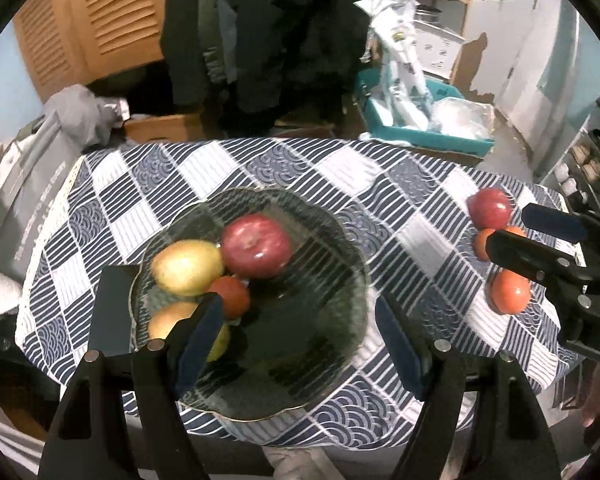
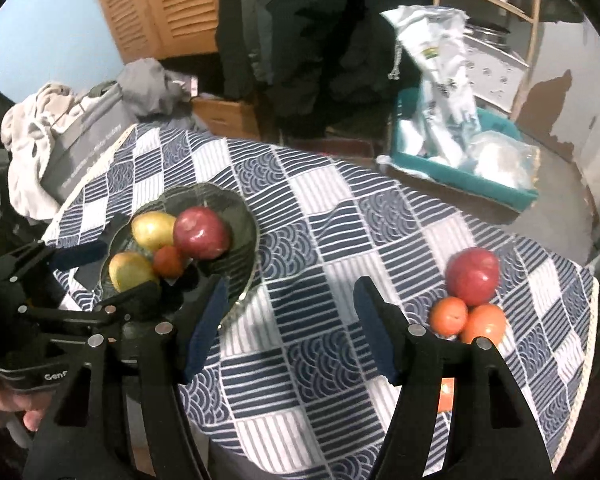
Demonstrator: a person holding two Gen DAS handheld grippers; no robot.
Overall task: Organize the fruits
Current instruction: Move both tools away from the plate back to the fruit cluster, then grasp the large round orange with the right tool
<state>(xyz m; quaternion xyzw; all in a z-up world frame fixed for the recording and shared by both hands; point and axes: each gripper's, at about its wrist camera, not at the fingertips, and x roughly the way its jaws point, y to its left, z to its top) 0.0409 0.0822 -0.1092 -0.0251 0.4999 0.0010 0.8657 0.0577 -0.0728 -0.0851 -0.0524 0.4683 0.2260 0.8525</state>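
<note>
Nearest the lens, the left hand-held gripper hangs over the glass plate with its jaws wide and nothing between them. The right hand-held gripper hangs likewise wide and empty over bare checked tablecloth on the worktop. Both seem parked between picks, clear of the fruit. The plate looks like the collecting place: it already carries a red apple, two yellow pears and a small red-orange fruit, bunched at one side with room left. Still loose near the worktop's far-right edge lie a second red apple and orange fruits, huddled touching, so taking one may nudge its neighbours towards the edge. Beyond stand a teal crate of plastic bags, heaped clothes and louvred doors, none in the way.
</note>
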